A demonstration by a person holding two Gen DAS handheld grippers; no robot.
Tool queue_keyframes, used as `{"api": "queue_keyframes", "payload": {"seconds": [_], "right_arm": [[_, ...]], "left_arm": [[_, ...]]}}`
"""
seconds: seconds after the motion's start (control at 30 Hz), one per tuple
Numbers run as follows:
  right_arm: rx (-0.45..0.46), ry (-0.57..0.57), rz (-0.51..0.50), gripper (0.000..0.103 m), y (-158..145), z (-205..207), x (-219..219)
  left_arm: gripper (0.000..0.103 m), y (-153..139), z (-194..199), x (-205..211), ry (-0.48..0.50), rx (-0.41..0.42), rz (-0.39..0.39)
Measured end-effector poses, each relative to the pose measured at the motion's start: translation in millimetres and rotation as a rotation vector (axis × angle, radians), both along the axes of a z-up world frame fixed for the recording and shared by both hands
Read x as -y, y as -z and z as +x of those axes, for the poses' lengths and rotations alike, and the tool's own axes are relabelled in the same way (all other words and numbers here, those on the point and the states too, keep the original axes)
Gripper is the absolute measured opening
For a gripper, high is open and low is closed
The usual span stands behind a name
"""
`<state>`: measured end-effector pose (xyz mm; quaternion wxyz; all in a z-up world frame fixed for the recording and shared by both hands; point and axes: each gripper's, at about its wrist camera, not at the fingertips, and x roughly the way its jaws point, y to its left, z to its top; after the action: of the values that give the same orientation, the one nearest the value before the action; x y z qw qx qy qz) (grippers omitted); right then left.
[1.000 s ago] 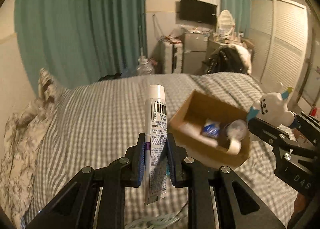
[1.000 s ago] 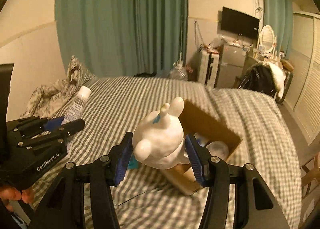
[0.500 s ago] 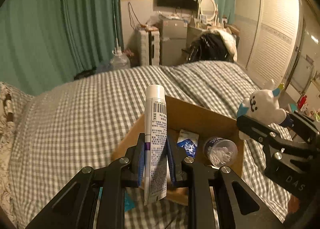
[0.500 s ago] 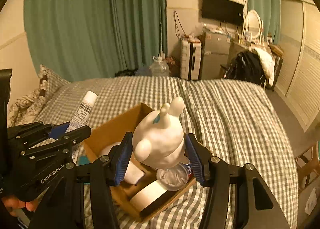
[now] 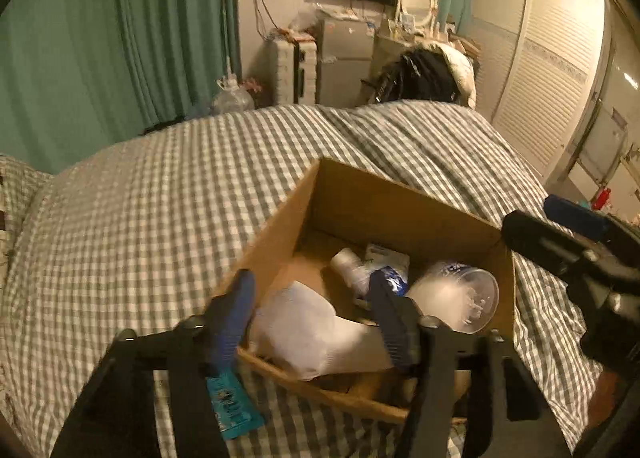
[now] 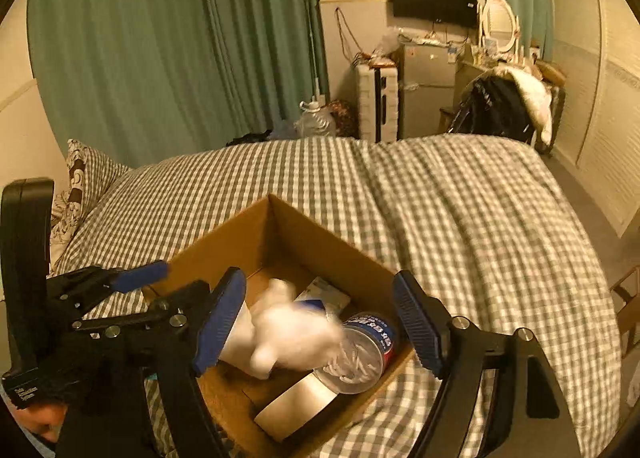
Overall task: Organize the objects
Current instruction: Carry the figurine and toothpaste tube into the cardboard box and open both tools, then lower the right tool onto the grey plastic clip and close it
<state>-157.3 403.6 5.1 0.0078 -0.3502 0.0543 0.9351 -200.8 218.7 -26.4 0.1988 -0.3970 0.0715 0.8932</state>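
- As both hang over the box (image 5: 404, 210), the left gripper (image 5: 312, 318) is opening, its tube (image 5: 348, 264) released inside.
- The right gripper (image 6: 320, 314) is opening, its toy (image 6: 292, 330) free, blurred.

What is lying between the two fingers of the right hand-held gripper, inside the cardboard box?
In the right wrist view, the blurred white toy lies between the opening, non-touching fingers of the right hand-held gripper, in the cardboard box.

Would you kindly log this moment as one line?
left gripper: opening, empty | right gripper: opening, empty | white toy: dropping into cardboard box
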Motion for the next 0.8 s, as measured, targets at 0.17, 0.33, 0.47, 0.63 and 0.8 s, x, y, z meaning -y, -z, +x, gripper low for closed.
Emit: {"api": "queue_keyframes", "payload": {"seconds": [0.17,0.33,0.47,0.63,0.8], "right_arm": [[-0.061,0.011,0.041,0.08,-44,28,17],[-0.129,-0.013,0.075,0.083,-88,65,46],[-0.163,-0.054,0.086,0.083,-111,98,75],[-0.209,-0.1,0.108,0.088,-130,132,114],[-0.222,-0.144,0.123,0.09,-130,150,141]], "left_arm": [[0.081,-41,27,27,-0.034,-0.071,-0.007],[0.091,-90,69,66,-0.09,-0.193,0.004],[0.096,-120,105,106,-0.154,-0.253,0.014],[0.101,-141,140,144,-0.23,-0.301,0.043],[0.103,-145,164,174,-0.293,-0.324,0.035]]}}
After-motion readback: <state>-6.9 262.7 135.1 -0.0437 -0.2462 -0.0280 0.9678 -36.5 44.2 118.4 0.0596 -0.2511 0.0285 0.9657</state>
